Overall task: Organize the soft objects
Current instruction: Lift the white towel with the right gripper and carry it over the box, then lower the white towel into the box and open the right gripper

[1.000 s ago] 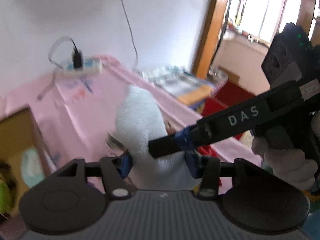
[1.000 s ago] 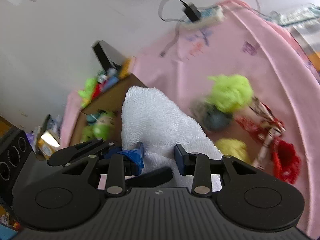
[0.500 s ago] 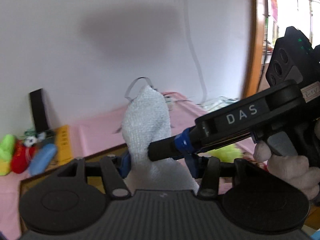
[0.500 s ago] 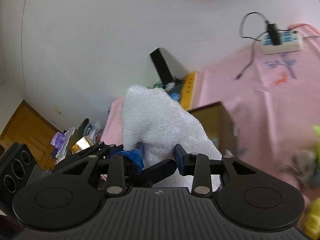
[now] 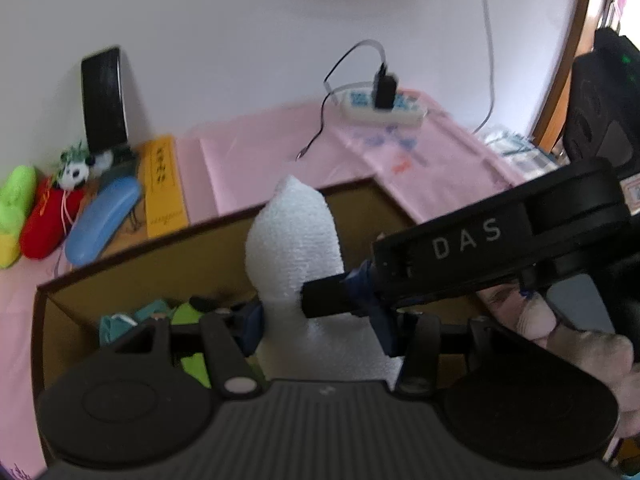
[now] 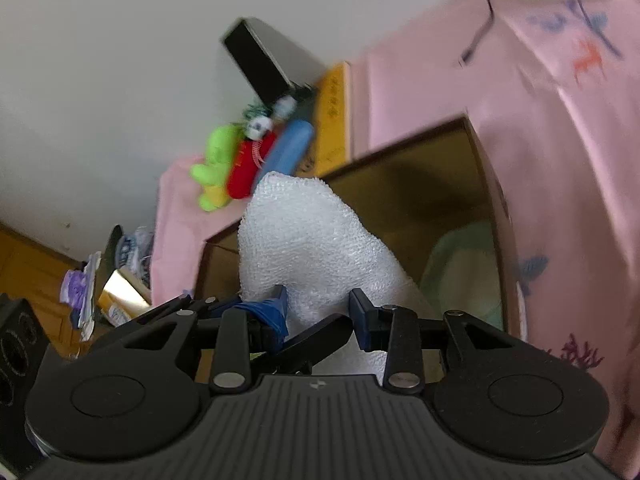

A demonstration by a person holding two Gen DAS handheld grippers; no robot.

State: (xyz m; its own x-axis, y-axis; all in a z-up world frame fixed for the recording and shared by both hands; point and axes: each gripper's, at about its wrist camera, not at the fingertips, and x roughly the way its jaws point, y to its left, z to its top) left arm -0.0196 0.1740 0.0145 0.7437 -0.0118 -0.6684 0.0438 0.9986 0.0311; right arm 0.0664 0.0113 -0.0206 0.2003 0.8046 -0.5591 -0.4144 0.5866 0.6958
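- The white towel, a fluffy terry cloth, was held up in the air by both grippers at once, its rounded top standing above the fingers.
- The left gripper was clamped on the lower part of the white towel, the cloth bunched between its blue-taped fingers.
- The right gripper was likewise closed on the white towel, its two pads pressing into the cloth from either side.
- In the left wrist view, one finger of the right gripper reached in from the right and crossed the front of the towel; a hand showed beneath that gripper's body.
- The towel hung over the open cardboard box, which stood on the pink tablecloth.
- Inside the box lay a teal cloth and something bright green near the left gripper; the right wrist view showed a pale green item in the box.
- Beyond the box, by the wall, lay a green plush toy, a red pouch, a blue case and a yellow book.
- A white power strip with a black plug rested at the far edge of the table.
- Both views were somewhat blurred.
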